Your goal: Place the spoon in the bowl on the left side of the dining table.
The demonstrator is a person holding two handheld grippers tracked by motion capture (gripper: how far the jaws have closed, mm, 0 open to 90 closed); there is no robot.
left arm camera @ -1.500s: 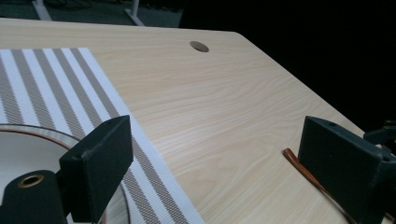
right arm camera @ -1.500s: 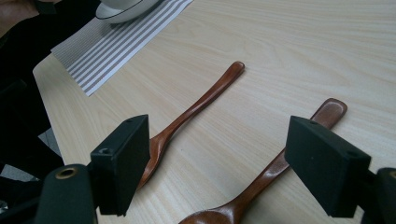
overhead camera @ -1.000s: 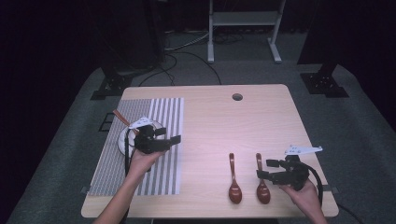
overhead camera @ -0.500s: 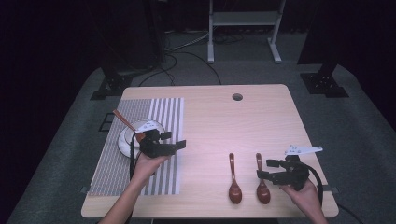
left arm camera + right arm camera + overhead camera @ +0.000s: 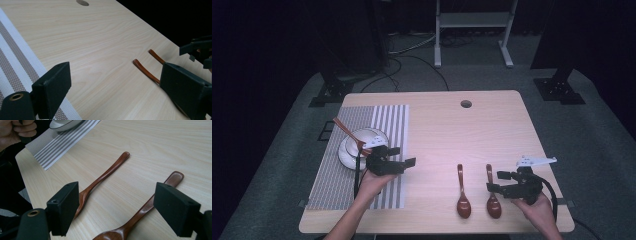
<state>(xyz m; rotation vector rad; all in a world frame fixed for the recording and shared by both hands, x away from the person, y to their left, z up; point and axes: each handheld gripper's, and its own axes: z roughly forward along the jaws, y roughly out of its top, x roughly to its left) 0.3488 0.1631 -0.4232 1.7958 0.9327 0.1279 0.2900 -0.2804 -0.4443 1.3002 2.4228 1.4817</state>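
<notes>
Setting: a dim room with dark stands on grey carpet; a pale wooden worktop with a round cable hole near its far edge.
Left gripper: jaws wide apart and empty, hovering at the inner edge of the grey-and-white striped placemat on the worktop's left side, pointed toward the spoons.
Behind it: a white ceramic bowl sits on the placemat with a reddish-brown utensil sticking out of it toward the far left.
Right gripper: jaws wide apart, nothing held, near the worktop's near right corner, just beside the right-hand spoon.
Spoons: two dark brown wooden spoons, left spoon and right spoon, lie side by side near the near edge, handles pointing away from the person.
Step in hand: probably approach, with no spoon grasped.
Next move: likely lowering the right gripper so its jaws straddle the right spoon's slim handle, then closing squarely.
</notes>
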